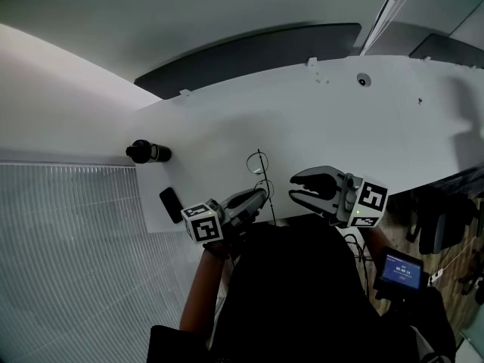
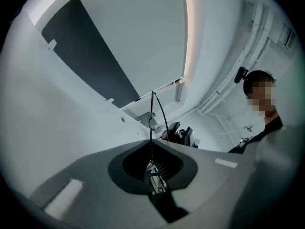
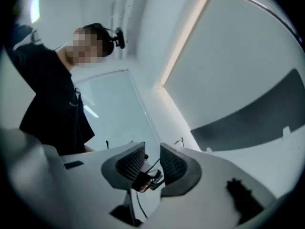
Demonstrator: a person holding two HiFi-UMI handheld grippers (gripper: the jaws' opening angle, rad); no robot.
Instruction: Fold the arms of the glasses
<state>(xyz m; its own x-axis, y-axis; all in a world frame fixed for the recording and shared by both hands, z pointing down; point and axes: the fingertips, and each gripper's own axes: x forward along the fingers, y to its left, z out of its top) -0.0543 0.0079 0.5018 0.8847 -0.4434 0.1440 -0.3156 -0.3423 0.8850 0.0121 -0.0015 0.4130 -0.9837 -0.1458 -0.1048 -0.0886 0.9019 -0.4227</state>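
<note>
1. White table (image 1: 340, 119) fills the middle of the head view, with a pale wall and a dark panel behind it
2. Thin wire glasses (image 1: 259, 168) are held over the near edge of the table, just in front of the person; from the head view I cannot tell how their arms are set
3. From the left gripper view, one thin black wire of the glasses (image 2: 152, 109) rises straight up out of the jaws, and a second wire curves off beside it
4. Left gripper (image 1: 262, 193) is pinched narrow on the glasses; its own view shows the jaws (image 2: 150, 144) closed together on that wire
5. Right gripper (image 1: 293, 187) sits just to the right of the glasses, apart from them, with its jaws spread wide
6. In the right gripper view its two ribbed pads (image 3: 152, 154) stand apart with nothing pressed between them; the left gripper's tip and the glasses show beyond the gap
7. Farther left on the table lies a black bottle (image 1: 147, 152) on its side, also seen low in the right gripper view (image 3: 243, 199)
8. Flat black slab (image 1: 171, 204) lies near the table's front left corner, beside the left gripper's marker cube
9. Off the table to the right are a small device with a blue screen (image 1: 401, 271) and a dark chair (image 1: 439, 229)
</note>
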